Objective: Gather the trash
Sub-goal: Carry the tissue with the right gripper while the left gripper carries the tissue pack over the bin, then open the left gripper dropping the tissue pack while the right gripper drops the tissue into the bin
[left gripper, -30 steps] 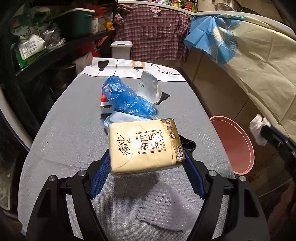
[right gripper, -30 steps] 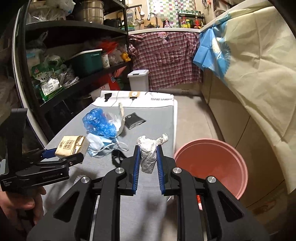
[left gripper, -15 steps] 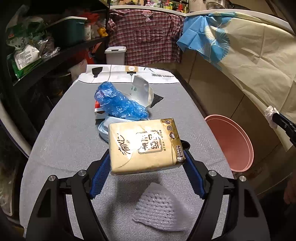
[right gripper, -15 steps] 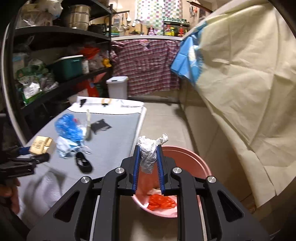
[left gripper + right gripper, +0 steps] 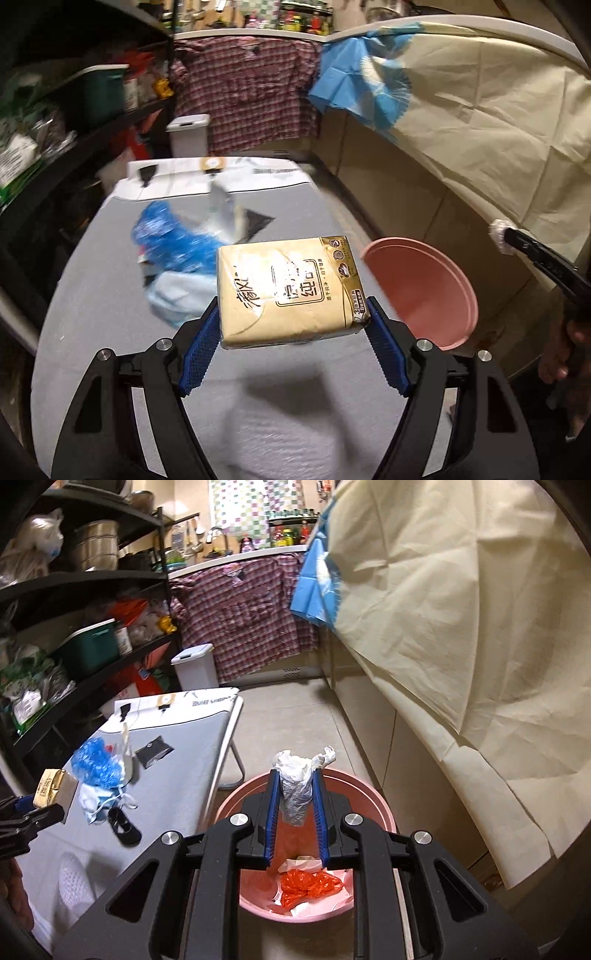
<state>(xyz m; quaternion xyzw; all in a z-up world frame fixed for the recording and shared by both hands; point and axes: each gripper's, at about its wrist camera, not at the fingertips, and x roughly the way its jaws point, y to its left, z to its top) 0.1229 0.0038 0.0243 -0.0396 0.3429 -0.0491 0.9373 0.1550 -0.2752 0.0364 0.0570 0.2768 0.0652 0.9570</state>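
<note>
The right gripper [image 5: 294, 805] clamps a crumpled white wad of plastic [image 5: 295, 790] between its blue pads, held directly above the pink bucket [image 5: 373, 805] that stands on the tiled floor beside the grey-covered table [image 5: 173, 775]; inside the bucket lie an orange plastic bag [image 5: 306, 884] and scraps of white paper. The left gripper [image 5: 291, 328] grips a tan pack of tissues [image 5: 288, 291] by its two short sides, lifted clear of the table top [image 5: 92, 302] — the pack casts a shadow on the grey cover below it; in the right wrist view the same pack [image 5: 51, 784] shows at the far left edge, level with the table's near half. Still on the table: a blue plastic bag [image 5: 94, 762], a pale face mask [image 5: 98, 799] just in front of it, a small black object [image 5: 123, 825] near the table's edge, a dark wrapper [image 5: 153, 751] farther back, and a white foam net [image 5: 75, 882] at the near end; an upright white packet [image 5: 126, 753] stands beside the blue bag. From the left wrist view the bucket [image 5: 424, 291] sits off the table's right side, with the right gripper's tip and its white wad [image 5: 500, 236] above and beyond it — a person's hand [image 5: 561, 350] grasps that tool's handle; a plaid shirt [image 5: 251, 616] hangs over the counter at the back.
</note>
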